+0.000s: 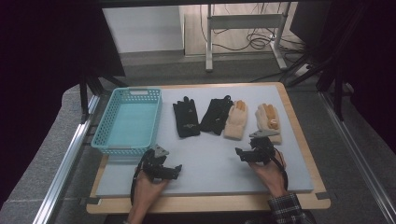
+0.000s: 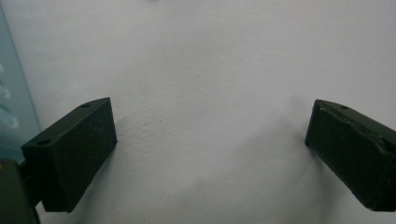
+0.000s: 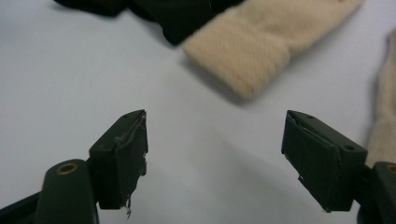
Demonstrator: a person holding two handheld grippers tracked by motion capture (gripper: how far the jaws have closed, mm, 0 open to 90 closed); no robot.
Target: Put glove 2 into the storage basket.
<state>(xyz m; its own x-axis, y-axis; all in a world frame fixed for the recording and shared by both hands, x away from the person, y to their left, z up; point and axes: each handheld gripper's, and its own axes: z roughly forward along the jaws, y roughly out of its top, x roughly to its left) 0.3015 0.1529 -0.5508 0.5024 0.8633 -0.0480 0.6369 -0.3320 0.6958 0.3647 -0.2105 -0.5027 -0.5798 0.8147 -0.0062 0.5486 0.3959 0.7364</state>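
Several gloves lie in a row at the back of the grey mat (image 1: 210, 158): a black glove (image 1: 186, 117), a second black glove (image 1: 216, 115), a cream glove (image 1: 236, 121) and another cream glove (image 1: 269, 119) with orange fingertips. My left gripper (image 1: 173, 171) rests low on the mat just right of the basket, jaws wide open with bare mat between them (image 2: 210, 135). My right gripper (image 1: 243, 154) is open too, hovering just in front of the cream gloves; the cuff of the cream glove (image 3: 254, 51) lies ahead of its jaws, and the other cream glove (image 3: 385, 107) shows at the right edge.
A turquoise plastic basket (image 1: 128, 120) stands on the left of the board; its wall (image 2: 11, 107) edges the left gripper view. The mat sits on a wooden board (image 1: 299, 126) with metal rails beside it. A desk frame and cables are on the floor behind.
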